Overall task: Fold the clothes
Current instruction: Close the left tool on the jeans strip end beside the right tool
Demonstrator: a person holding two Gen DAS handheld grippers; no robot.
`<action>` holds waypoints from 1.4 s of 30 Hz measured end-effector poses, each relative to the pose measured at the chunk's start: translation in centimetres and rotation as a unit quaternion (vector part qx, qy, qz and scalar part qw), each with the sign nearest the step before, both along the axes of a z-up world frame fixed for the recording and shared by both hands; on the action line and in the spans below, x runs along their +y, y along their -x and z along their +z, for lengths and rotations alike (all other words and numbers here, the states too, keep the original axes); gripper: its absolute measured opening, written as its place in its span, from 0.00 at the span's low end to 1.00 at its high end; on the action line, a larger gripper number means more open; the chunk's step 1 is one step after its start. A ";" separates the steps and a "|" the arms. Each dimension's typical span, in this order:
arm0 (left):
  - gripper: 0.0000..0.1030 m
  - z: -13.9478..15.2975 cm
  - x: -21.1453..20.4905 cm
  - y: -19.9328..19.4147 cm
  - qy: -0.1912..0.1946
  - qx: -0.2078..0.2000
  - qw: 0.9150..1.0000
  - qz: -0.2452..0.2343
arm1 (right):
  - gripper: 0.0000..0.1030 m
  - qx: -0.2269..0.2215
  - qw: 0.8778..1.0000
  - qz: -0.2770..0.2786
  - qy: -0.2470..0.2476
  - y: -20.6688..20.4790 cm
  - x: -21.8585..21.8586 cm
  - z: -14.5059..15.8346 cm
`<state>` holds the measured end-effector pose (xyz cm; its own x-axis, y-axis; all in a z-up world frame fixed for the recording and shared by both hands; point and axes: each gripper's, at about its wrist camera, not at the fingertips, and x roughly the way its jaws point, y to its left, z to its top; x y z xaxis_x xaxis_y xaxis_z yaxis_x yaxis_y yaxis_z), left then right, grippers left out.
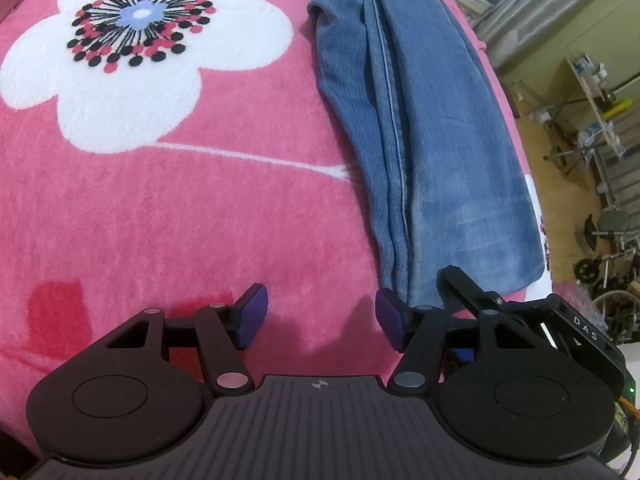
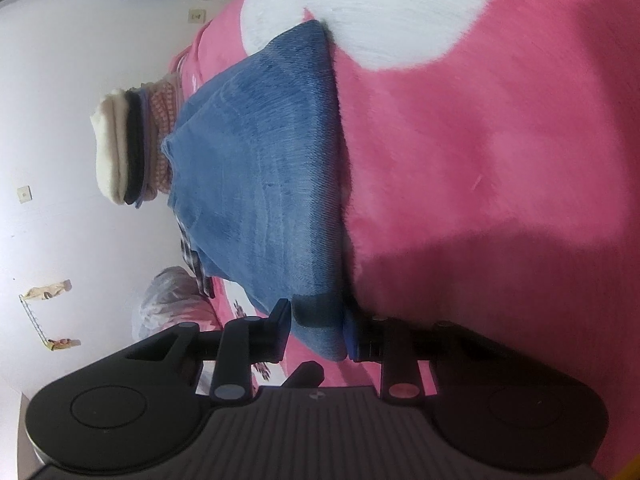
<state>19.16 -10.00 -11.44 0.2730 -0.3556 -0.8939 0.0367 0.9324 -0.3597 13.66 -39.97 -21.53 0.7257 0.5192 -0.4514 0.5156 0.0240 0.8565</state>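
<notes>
A pair of blue jeans [image 1: 432, 140], folded lengthwise, lies in a long strip on the pink blanket [image 1: 180, 220] and runs away from me. My left gripper [image 1: 320, 318] hovers over bare blanket just left of the jeans' near end, open, with nothing between its purple pads. In the right wrist view my right gripper [image 2: 316, 330] is shut on the near end of the jeans [image 2: 272, 168], with denim pinched between the pads. One of the right gripper's black fingers [image 1: 460, 284] shows in the left wrist view, lying on that same end.
The blanket bears a large white flower [image 1: 140, 60]. A stack of folded clothes [image 2: 132, 152] and a plastic bag [image 2: 172, 304] sit past the jeans near a white wall. The bed's edge runs close along the jeans; beyond it stand shelves and a wheelchair [image 1: 612, 248].
</notes>
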 end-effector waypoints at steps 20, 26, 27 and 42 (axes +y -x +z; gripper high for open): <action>0.64 -0.4 2.8 0.4 0.120 -0.018 0.992 0.043 | 0.16 -0.013 0.999 -0.007 0.036 0.8 1.3 1.2; 0.65 -1.3 4.0 -0.4 0.248 0.004 0.966 0.076 | 0.14 -0.034 0.999 -0.015 0.022 1.1 1.0 1.7; 0.65 -1.5 3.8 -0.6 0.259 0.011 0.963 0.079 | 0.14 -0.037 0.999 -0.015 0.020 1.1 0.9 1.8; 0.65 -4.2 0.4 -3.8 0.321 0.095 0.939 0.077 | 0.13 -0.060 0.998 -0.020 0.003 1.6 0.1 2.8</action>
<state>22.98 -9.65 -15.60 0.2230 -0.8073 -0.5464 -0.2035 0.5096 -0.8360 12.05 -39.88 -18.72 0.7949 0.4864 -0.3627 0.4096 0.0107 0.9122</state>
